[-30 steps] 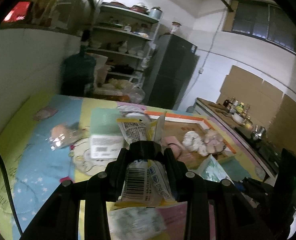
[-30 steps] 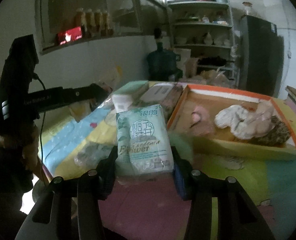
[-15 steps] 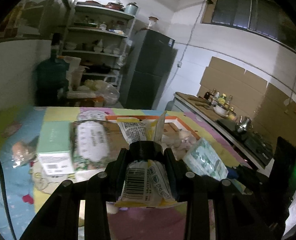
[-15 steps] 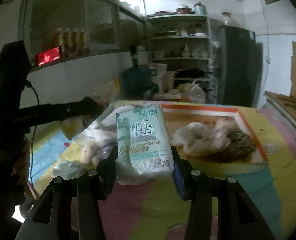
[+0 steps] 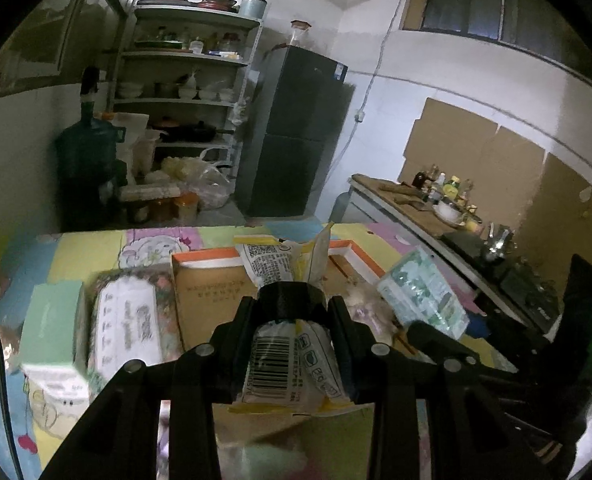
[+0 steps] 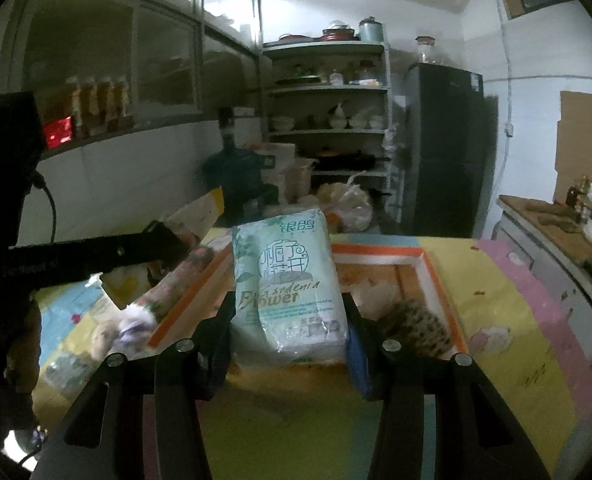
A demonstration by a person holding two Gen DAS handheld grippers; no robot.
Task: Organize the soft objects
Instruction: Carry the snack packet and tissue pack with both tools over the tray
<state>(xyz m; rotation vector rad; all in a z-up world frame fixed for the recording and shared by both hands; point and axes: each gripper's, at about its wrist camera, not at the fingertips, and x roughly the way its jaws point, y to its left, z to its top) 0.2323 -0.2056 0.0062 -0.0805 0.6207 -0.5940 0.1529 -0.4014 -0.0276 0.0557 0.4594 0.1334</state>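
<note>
1. My right gripper (image 6: 290, 320) has its fingers closed on a green tissue pack (image 6: 288, 280), held upright with its long axis running away from me along the fingers.
2. My left gripper (image 5: 290, 312) has its fingers clamped on a yellow snack bag (image 5: 284, 360), whose long axis also points forward, its top poking out past the fingertips.
3. The orange-rimmed box (image 6: 380, 251) lies straight ahead of the right gripper and below the pack; a speckled soft toy (image 6: 412, 328) sits in its near right corner.
4. From the left view the box (image 5: 216, 292) is ahead and slightly left, beside a floral pack (image 5: 126, 320) on the worktop (image 6: 508, 320).
5. I judge the right gripper nearer the box opening, so its pack probably goes in first, forward and down.
</note>
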